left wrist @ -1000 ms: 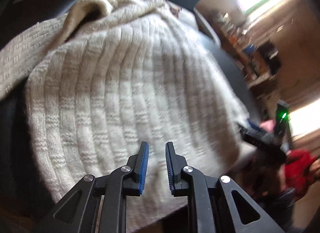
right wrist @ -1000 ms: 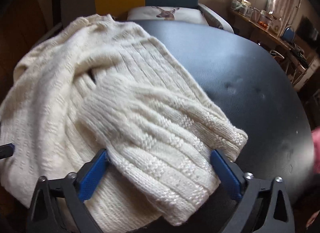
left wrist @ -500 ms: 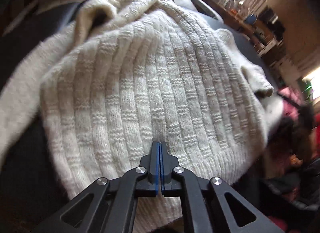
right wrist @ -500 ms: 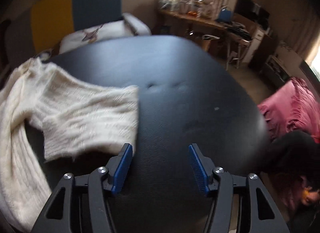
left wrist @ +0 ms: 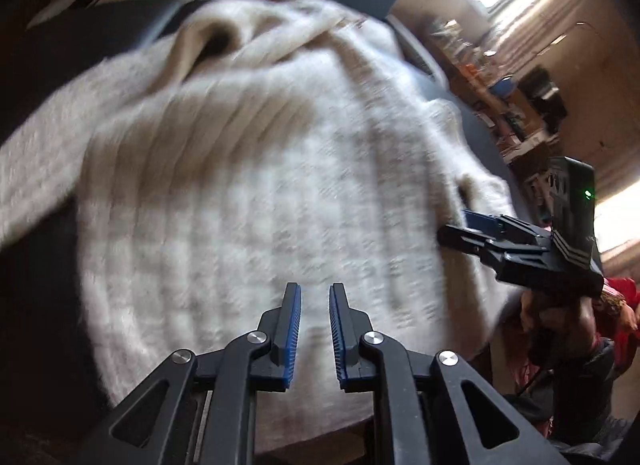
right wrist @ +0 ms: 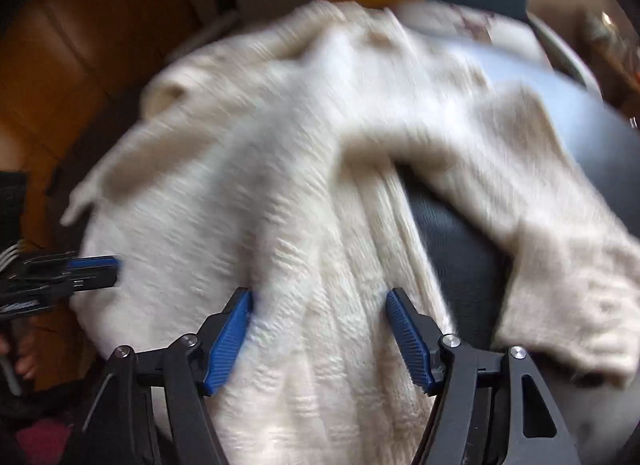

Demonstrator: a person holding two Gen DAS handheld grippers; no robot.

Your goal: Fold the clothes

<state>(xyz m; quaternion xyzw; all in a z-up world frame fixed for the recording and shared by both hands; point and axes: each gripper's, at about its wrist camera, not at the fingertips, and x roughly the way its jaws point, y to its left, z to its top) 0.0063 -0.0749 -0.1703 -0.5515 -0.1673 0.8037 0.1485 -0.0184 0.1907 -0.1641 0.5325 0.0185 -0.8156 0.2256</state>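
Left gripper (left wrist: 314,329): its fingers (left wrist: 289,329) are parted by a narrow gap and nothing is held; the cream knit sweater (left wrist: 248,193) lies spread ahead of and beneath the tips, on the dark desk (left wrist: 36,265). Right gripper (right wrist: 320,339): its fingers (right wrist: 228,341) are spread wide and empty, with the sweater body between and below them and a sleeve (right wrist: 552,265) draped to the right of the right finger. Risks are judged as follows: if only the top layer is pinched, the thick knit may bunch instead of folding flat; the loose sleeve may trail off the desk edge and drag the fold askew. The sweater is seen as bulky, ribbed and rumpled, with the collar (left wrist: 212,39) far beyond the tips; detail is blurred.
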